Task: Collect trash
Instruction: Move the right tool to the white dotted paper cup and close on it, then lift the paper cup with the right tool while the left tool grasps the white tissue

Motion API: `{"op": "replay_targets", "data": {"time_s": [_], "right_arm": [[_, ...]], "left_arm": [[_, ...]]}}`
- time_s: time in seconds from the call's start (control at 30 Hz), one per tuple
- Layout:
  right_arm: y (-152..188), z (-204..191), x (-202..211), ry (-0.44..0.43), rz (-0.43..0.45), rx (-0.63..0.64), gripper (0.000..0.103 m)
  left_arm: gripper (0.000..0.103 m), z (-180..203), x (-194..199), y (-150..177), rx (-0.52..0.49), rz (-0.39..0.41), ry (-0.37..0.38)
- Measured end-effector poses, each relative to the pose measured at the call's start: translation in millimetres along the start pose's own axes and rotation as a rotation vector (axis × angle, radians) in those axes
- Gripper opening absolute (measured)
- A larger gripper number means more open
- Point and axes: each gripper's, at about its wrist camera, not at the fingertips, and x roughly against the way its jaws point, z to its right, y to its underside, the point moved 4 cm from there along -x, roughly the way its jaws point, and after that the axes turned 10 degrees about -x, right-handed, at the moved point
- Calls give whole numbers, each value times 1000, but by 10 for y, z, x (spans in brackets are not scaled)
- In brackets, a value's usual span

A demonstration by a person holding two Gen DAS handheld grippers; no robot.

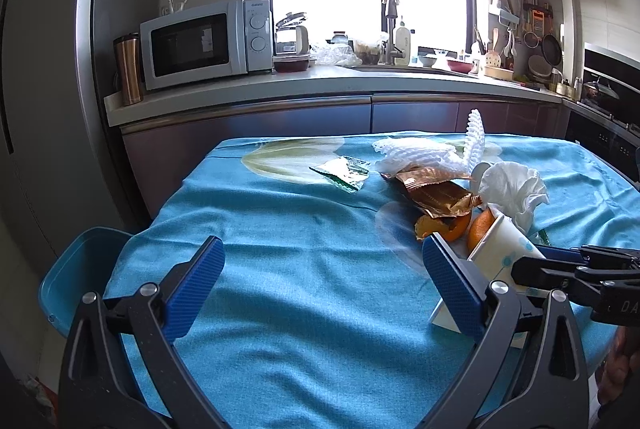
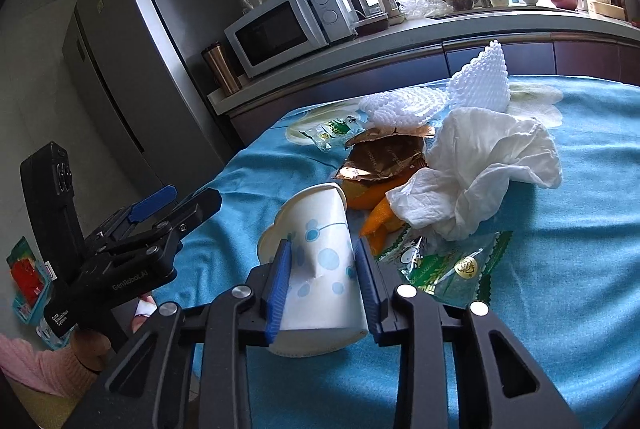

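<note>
A white paper cup (image 2: 320, 229) with blue dots lies on its side on the blue tablecloth (image 1: 280, 237). My right gripper (image 2: 323, 249) is shut on it, and the blue pads dent its wall. Past the cup are orange peel (image 2: 380, 217), a crumpled white tissue (image 2: 492, 165), a brown foil wrapper (image 2: 384, 157), white foam fruit netting (image 2: 480, 85) and two green wrappers (image 2: 452, 269) (image 2: 332, 129). My left gripper (image 1: 324, 269) stands open over bare cloth, just left of the cup (image 1: 500, 249), with nothing between its fingers.
A blue plastic tub-like object (image 1: 68, 269) sits below the table's left edge. Behind the table runs a counter with a microwave (image 1: 208, 41), a copper tumbler (image 1: 128, 69) and a sink. A grey fridge (image 2: 132, 41) stands at the left. A pink sleeve (image 2: 40, 369) shows low on the left.
</note>
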Motion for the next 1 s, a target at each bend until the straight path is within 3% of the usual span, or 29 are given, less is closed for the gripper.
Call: {"op": "replay_targets", "data": {"time_s": [0.17, 0.23, 0.27, 0.33, 0.5, 0.67, 1.0], "right_arm": [[7, 41, 1, -19, -26, -9, 33], [6, 53, -22, -26, -45, -15, 45], [17, 58, -39, -34, -56, -15, 44], [34, 49, -49, -59, -61, -14, 34], [19, 71, 59, -78, -24, -31, 34], [-99, 262, 364, -95, 74, -101, 34], [-335, 863, 850, 11, 247, -224, 34]], "left_arm": [[97, 46, -50, -3, -4, -9, 17], [97, 61, -68, 7, -6, -15, 19], [97, 66, -78, 6, -7, -17, 22], [97, 74, -80, 3, -10, -16, 28], [97, 122, -82, -69, -28, -5, 49], [92, 322, -87, -197, -70, 7, 137], [83, 1155, -306, -548, -220, 21, 370]]}}
